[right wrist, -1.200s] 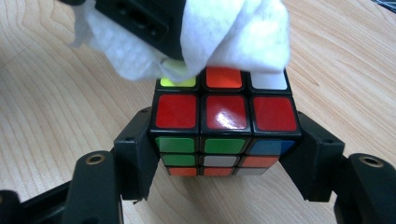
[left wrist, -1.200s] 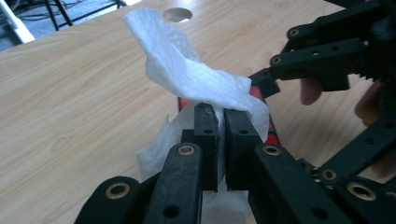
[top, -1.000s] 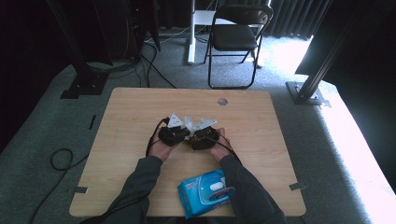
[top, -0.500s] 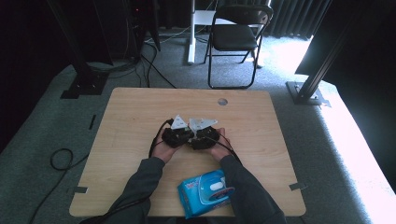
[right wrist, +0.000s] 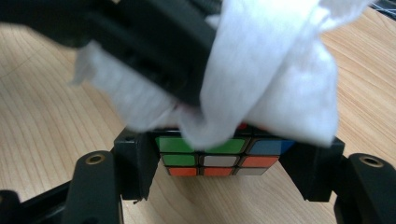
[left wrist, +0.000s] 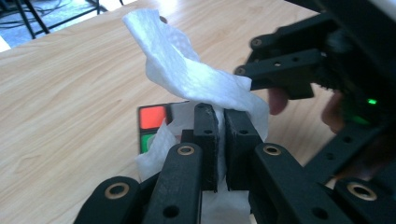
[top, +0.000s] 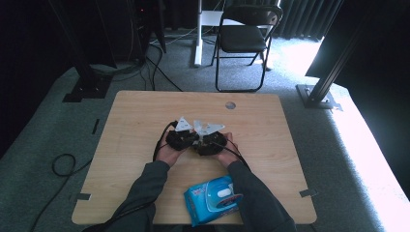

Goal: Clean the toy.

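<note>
Two grippers meet over the middle of the table: the right gripper clamps a puzzle cube between its two jaws, one pad on each side face, while the left gripper has its jaws nearly together on a pinched fold of white wipe. The step in hand looks like wiping the cube clean. The wipe drapes down from the left jaws onto the cube's top, just ahead of the right jaws, covering the upper row of stickers.

The cube sits squarely between the right pads, resting on or just above the wood; I cannot tell which. Its facing side shows green, white, blue and orange squares in a scrambled pattern, with black edges between them. The wipe is crumpled, soft and somewhat twisted.

The next move probably calls for dragging the pinched wipe across the top face while the right jaws keep the cube from turning. A blue wipe pack lies near the person's sleeves.
</note>
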`<state>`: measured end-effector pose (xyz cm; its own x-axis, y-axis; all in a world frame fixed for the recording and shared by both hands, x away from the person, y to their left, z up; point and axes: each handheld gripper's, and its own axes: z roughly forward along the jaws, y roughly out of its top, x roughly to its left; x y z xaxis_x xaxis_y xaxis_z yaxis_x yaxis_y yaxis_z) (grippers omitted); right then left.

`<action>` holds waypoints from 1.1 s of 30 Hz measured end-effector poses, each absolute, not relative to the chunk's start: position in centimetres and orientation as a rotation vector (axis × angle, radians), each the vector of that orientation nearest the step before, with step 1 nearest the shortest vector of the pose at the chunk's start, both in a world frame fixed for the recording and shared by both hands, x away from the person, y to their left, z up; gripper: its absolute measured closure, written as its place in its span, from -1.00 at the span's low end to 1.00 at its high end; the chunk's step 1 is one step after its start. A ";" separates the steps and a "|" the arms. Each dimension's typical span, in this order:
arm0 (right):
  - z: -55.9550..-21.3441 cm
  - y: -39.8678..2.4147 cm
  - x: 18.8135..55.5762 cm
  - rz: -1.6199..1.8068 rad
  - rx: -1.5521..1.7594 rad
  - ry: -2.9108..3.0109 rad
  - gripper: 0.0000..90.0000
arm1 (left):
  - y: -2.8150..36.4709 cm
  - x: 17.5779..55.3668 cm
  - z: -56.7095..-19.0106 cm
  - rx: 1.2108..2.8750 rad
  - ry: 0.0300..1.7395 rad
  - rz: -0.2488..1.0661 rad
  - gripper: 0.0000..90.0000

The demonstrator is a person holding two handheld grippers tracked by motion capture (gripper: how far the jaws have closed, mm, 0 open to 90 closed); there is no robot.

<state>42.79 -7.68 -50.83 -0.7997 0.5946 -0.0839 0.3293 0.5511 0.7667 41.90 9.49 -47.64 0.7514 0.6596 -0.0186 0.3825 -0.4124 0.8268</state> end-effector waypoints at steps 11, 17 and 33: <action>-50.8 -7.6 42.7 1.119 0.744 2.460 -0.23 | 10.7 42.9 -47.7 2.020 0.865 0.426 0.89; -50.8 -7.6 42.6 1.136 0.723 2.469 -0.24 | 11.3 43.5 -47.6 2.003 0.914 0.438 0.89; -50.8 -7.5 42.5 1.140 0.696 2.488 -0.24 | 9.6 43.3 -47.5 2.033 0.874 0.429 0.89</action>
<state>42.47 -7.45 -50.83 -0.8313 0.5499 -0.0813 0.2974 0.5635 0.7707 43.31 9.64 -47.47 0.6955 0.7183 -0.0207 0.4233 -0.3863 0.8195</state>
